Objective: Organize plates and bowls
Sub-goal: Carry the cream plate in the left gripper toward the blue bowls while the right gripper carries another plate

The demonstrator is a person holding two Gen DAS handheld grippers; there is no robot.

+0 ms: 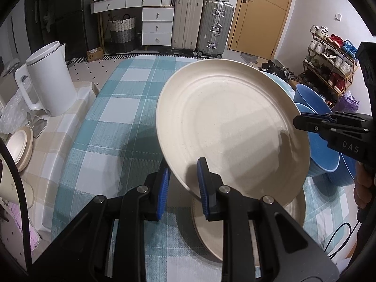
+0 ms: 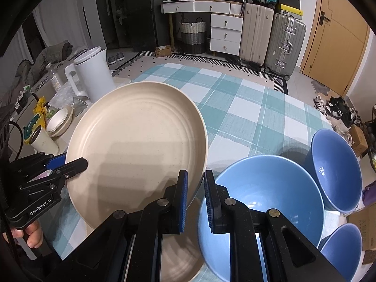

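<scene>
Together, the left gripper point(image 1: 183, 183) and right gripper point(image 2: 196, 195) hold a cream plate point(image 1: 225, 127) tilted above another plate point(image 1: 211, 235) on the tabletop point(image 1: 112, 108), fingers clamped on opposite rims; blue bowls point(image 2: 270, 202) sit near the right edge.

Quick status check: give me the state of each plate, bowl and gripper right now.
Cream plate: lifted, tilted, gripped at opposite rims by both grippers.
Second cream plate: flat on the tablecloth, beneath the lifted one.
Near blue bowl: upright, empty.
Far blue bowl: upright, empty.
Third blue bowl: partly out of view.
Left gripper: shut on plate rim.
Right gripper: shut on plate rim.
</scene>
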